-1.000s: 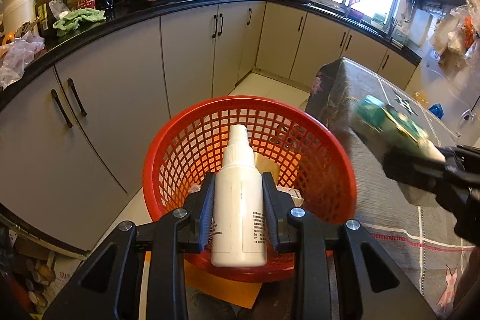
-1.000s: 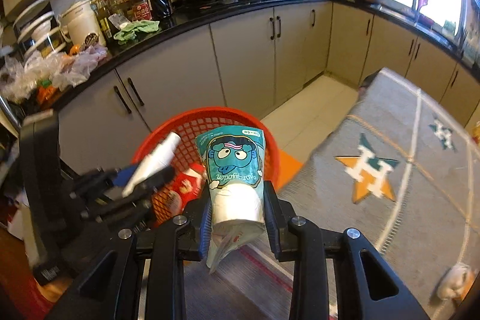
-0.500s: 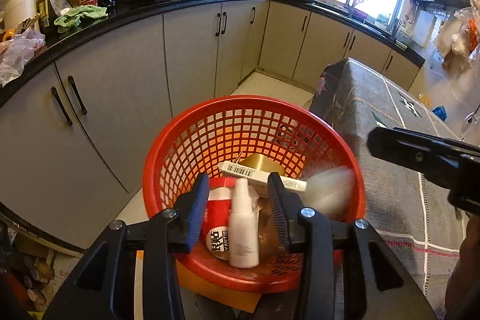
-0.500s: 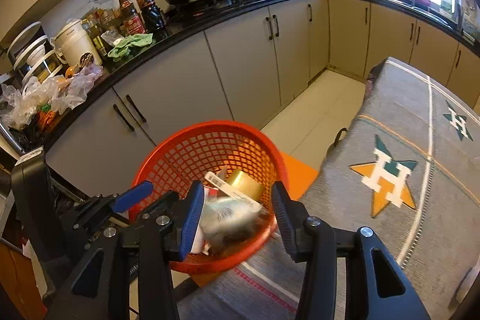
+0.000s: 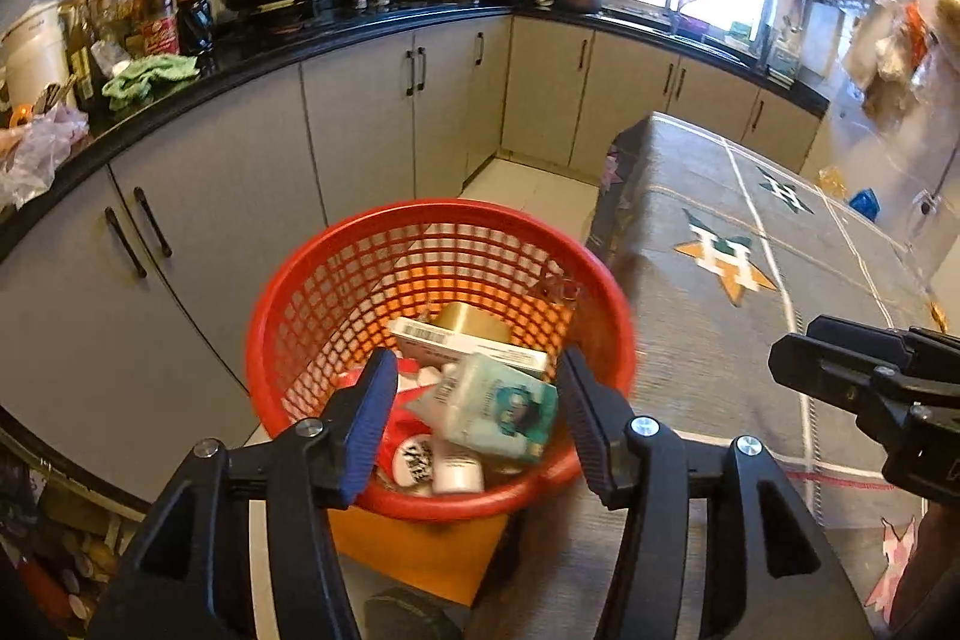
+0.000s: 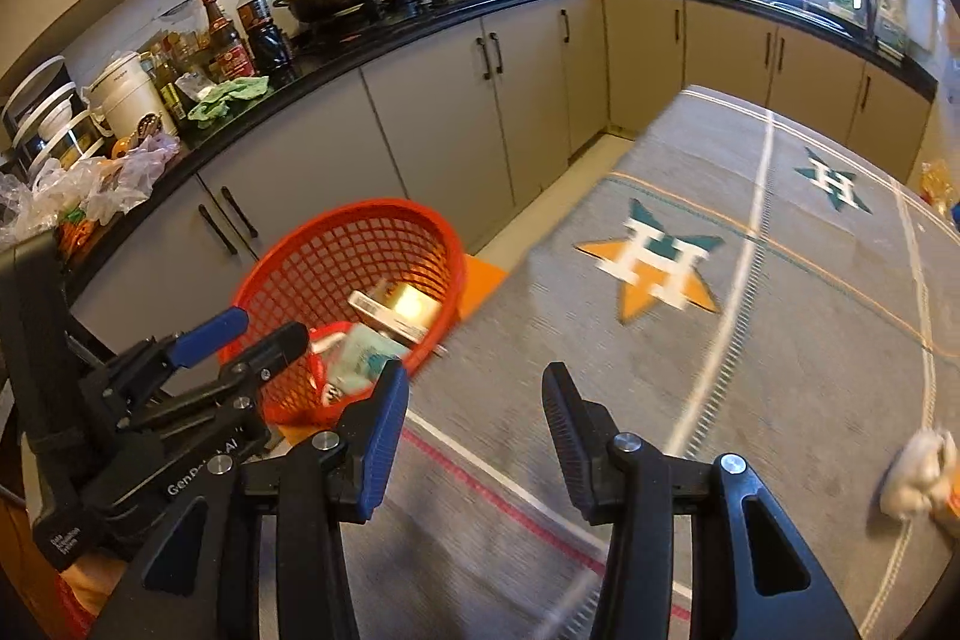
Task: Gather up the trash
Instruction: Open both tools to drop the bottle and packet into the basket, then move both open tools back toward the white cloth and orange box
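Left tongs: the left tongs (image 5: 477,415) hung over the near rim of the red basket (image 5: 300,280), jaws apart and opening wider, nothing pressed between the pads; the trash seen between them lay below, inside the basket.
Right tongs: the right tongs (image 6: 474,427) stood over the grey patterned cloth of the tabletop (image 6: 750,352), just to the right of the basket, jaws apart and empty.
Trash in the basket: a green snack packet (image 5: 501,409) lay on top of the heap, with a white bottle (image 5: 456,469) and a red-and-white wrapper (image 5: 414,460) under it, a flat barcoded box (image 5: 444,340) and a gold tin (image 5: 471,322) behind.
Basket's place: off the tabletop's left edge, on something orange (image 5: 420,550), in front of the grey kitchen cupboards (image 5: 198,196).
Step in hand: by my reading, the drop was done for both hands and both tongs were free for another pick.
Trash left out: a crumpled whitish scrap (image 6: 915,472) lay on the cloth at the right edge of the right wrist view, well apart from the basket.
Next move, as I judged it: the right tongs would need to swing right to that scrap, straddle it with the jaws apart, and close gently, since it looked soft and light.
Farther tabletop: bare cloth with star motifs; some small things at its far right edge were too blurred to name.
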The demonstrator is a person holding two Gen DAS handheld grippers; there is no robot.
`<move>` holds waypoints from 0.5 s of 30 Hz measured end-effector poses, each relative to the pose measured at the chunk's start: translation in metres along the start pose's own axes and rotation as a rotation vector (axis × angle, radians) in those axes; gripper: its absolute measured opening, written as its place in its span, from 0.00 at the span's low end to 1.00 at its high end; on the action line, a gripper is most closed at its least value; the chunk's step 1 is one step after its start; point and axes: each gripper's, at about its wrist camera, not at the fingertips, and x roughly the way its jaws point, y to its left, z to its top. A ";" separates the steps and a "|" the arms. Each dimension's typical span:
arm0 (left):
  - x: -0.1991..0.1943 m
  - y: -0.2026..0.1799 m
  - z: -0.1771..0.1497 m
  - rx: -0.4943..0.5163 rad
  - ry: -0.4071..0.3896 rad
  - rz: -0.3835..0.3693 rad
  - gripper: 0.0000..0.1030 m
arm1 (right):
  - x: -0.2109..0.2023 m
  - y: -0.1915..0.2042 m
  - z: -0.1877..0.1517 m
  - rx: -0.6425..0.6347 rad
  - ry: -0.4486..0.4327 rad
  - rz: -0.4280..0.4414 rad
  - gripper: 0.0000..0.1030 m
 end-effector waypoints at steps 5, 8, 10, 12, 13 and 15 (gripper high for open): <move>-0.005 -0.027 -0.006 0.044 -0.001 -0.004 0.55 | -0.016 -0.022 -0.015 0.036 -0.011 -0.016 0.51; -0.008 -0.039 -0.009 0.066 0.002 -0.008 0.55 | -0.023 -0.036 -0.024 0.062 -0.011 -0.025 0.51; -0.009 -0.049 -0.012 0.082 0.005 -0.011 0.55 | -0.028 -0.044 -0.030 0.077 -0.010 -0.030 0.51; -0.011 -0.059 -0.015 0.100 0.007 -0.017 0.55 | -0.034 -0.052 -0.037 0.087 -0.012 -0.035 0.51; -0.013 -0.063 -0.016 0.108 0.007 -0.018 0.55 | -0.036 -0.054 -0.039 0.089 -0.014 -0.040 0.51; -0.015 -0.074 -0.019 0.129 0.007 -0.023 0.55 | -0.042 -0.061 -0.045 0.096 -0.021 -0.053 0.51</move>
